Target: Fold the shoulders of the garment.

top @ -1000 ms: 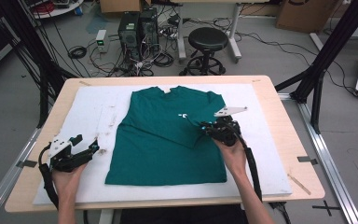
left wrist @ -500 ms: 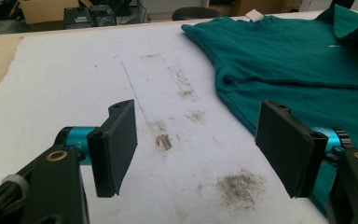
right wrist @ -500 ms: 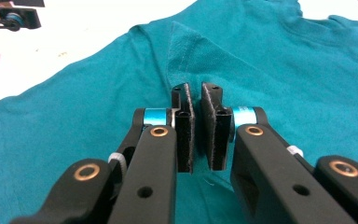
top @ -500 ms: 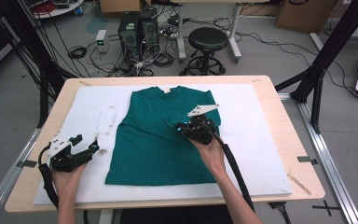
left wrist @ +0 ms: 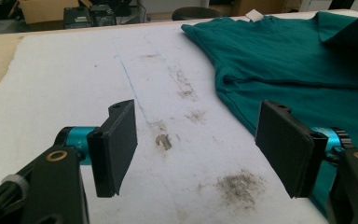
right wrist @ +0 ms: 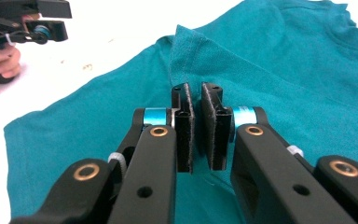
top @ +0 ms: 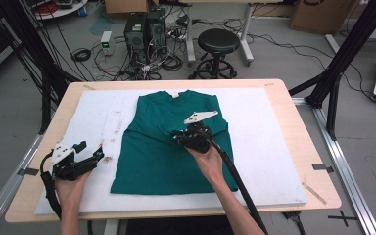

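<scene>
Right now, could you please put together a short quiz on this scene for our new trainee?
1. True or false: the right gripper has its jaws closed on a fold of the teal cotton T-shirt.
2. Which surface lies under the left gripper? A) bare wood B) the white foam board C) the shirt
3. In the high view, which hand sits over the garment?

Key
1. True: the black pads pinch a raised flap of the fabric.
2. B: its jaws stand wide apart over the stained board, just beside the shirt's edge.
3. The right hand; the left hand rests off the shirt, over the board.
</scene>
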`<state>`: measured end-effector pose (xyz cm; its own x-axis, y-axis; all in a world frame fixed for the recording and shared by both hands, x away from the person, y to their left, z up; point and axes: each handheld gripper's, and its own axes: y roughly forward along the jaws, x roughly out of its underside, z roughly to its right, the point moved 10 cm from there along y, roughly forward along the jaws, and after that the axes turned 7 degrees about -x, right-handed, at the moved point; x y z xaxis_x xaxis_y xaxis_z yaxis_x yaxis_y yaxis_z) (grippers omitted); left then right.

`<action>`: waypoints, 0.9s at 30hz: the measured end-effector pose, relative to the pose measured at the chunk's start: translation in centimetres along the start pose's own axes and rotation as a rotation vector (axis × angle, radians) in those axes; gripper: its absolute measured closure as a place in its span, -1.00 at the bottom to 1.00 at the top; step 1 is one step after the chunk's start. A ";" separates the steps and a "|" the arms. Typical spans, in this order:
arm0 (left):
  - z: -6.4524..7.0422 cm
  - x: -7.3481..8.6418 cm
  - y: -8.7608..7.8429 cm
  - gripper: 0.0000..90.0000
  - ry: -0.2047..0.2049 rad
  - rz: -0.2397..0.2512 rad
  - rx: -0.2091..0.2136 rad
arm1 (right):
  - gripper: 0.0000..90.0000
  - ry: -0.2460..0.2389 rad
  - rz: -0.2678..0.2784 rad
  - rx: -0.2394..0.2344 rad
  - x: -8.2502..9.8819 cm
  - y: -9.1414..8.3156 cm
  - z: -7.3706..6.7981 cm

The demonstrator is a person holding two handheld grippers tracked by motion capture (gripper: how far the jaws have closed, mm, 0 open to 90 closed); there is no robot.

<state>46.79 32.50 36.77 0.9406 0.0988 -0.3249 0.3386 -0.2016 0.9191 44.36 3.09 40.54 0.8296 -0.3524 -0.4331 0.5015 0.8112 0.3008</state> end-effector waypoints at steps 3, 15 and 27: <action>0.0 0.0 0.0 -0.34 0.000 -0.001 0.000 | 0.88 0.004 0.001 -0.017 -0.1 0.9 -0.5; 0.0 0.0 0.0 -0.34 0.000 -0.002 0.002 | 0.87 -0.005 -0.022 -0.041 0.5 3.0 -1.3; 0.0 0.0 0.0 -0.34 -0.001 -0.001 0.004 | 0.14 0.016 0.002 -0.084 0.2 2.9 -2.0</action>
<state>46.80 32.51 36.75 0.9403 0.0977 -0.3260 0.3395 -0.2049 0.9180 45.49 6.33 39.63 0.8263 -0.3434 -0.4465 0.4769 0.8484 0.2300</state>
